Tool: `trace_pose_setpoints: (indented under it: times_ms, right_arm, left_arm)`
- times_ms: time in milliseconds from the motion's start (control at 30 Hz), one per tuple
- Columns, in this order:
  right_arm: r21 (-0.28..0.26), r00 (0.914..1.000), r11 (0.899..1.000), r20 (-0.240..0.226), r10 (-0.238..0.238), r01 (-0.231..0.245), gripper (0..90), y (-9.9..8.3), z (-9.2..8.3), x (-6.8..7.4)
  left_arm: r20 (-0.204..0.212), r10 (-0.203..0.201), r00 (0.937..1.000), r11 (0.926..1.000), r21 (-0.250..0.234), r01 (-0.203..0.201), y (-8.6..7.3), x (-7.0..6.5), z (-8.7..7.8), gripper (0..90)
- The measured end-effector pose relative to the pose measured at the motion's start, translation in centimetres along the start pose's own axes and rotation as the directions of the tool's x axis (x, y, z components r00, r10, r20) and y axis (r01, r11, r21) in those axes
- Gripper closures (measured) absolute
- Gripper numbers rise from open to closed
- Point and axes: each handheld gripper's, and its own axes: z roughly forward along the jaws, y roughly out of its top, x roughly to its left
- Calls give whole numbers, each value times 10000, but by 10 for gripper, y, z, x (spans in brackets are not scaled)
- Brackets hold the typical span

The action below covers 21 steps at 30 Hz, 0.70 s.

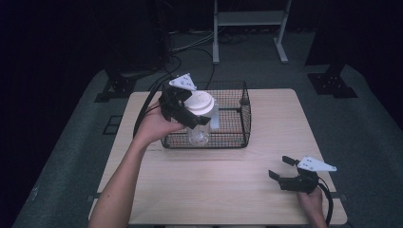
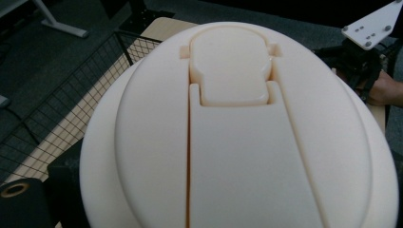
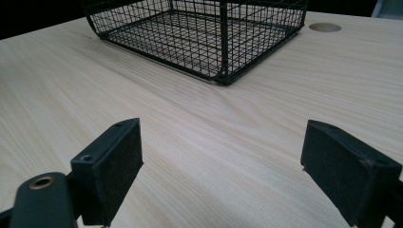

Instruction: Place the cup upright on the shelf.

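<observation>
High view: the left claw is pinching a clear plastic jar with a cream-white lid, holding it over the near left part of the black wire-mesh basket on the pale wooden counter; the right claw is resting spread near the counter's near right corner — well apart from the basket.

Left gripper view: the jar's cream-white lid is sitting close to the camera.

Right gripper view: both black jaws are standing wide apart above bare wood — the basket is lying beyond.
</observation>
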Motion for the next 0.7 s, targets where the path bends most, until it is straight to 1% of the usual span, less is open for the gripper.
trace_pose_setpoints:
  times_ms: [67,100,133,167,200,267,367,433,700]
  right_arm:
    - [-8,10000,10000,-9,23,-23,128,0,0,0]
    - [-8,10000,10000,-9,23,-23,128,0,0,0]
    - [-12,10000,10000,-17,31,-31,128,0,0,0]
    - [-15,10000,10000,-19,32,-33,128,0,0,0]
    - [-17,10000,10000,-20,33,-33,128,0,0,0]
    - [-22,10000,10000,-26,26,-26,127,0,0,0]
    - [-38,10000,10000,-45,30,-30,128,0,0,0]
    - [-17,10000,10000,-50,75,-75,128,0,0,0]
    - [-34,9999,10000,-51,92,-92,128,0,0,0]
  left_arm:
    - [25,-38,10000,10000,-6,38,5,4,1,50]
    - [25,-38,10000,10000,-6,38,5,4,1,51]
    - [-6,-26,10000,10000,12,26,9,8,3,50]
    - [-6,-26,10000,10000,12,26,9,8,3,50]
    - [-53,-7,10000,10000,67,7,12,12,4,50]
    - [-41,-78,10000,10000,30,78,15,15,6,51]
    - [-54,-74,10000,9999,74,75,18,18,6,51]
    - [-74,-63,10000,10000,73,63,22,23,8,50]
    - [-148,15,9999,9995,320,-10,38,33,14,51]
